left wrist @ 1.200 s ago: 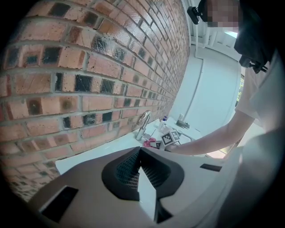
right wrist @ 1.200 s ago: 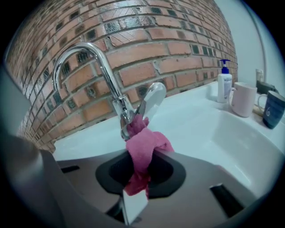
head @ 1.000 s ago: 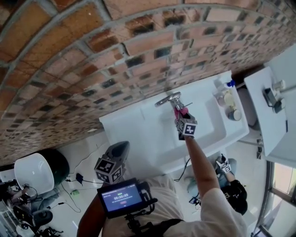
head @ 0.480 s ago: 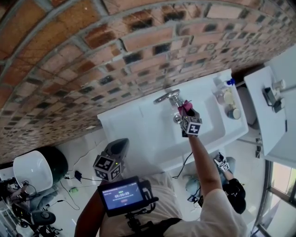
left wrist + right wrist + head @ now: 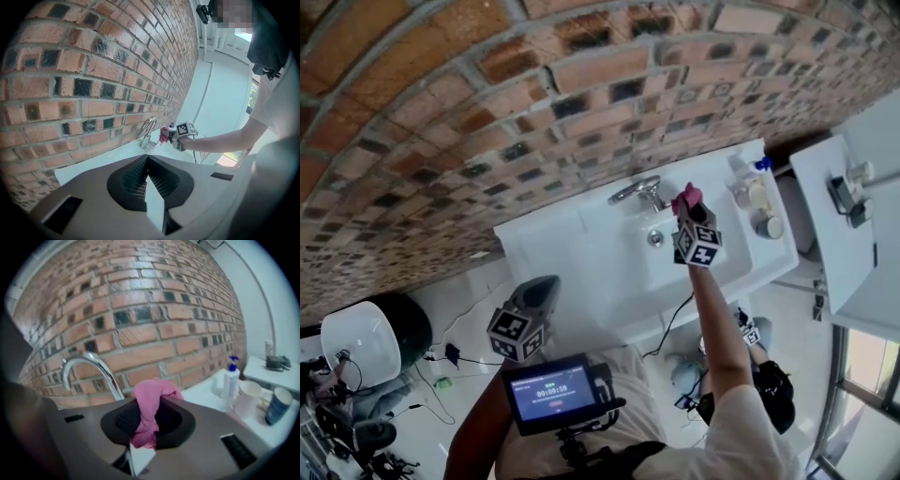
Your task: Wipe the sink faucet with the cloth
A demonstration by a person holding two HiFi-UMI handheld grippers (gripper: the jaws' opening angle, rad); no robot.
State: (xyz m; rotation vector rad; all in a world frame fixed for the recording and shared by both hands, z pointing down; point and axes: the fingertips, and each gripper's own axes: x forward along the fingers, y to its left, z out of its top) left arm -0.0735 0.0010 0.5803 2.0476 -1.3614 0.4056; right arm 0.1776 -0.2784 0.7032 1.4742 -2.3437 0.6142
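Head view: my right tongs point(image 5: 688, 212) hold the pink cloth point(image 5: 685, 197) just at 3 o'clock of the faucet point(image 5: 637, 191), above the sink point(image 5: 572, 272); my left tongs point(image 5: 542, 291) hang at 7 o'clock, off the sink; left gripper view: jaws together, nothing between; right gripper view: jaws clamped on the cloth; faucet at 10 o'clock.

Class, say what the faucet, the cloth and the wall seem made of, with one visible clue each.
The faucet: polished metal, probably chromed; bright reflections. The cloth: soft pink fabric; limp folds. The wall: red-brown brick, perhaps a slight sheen; grey mortar joints.
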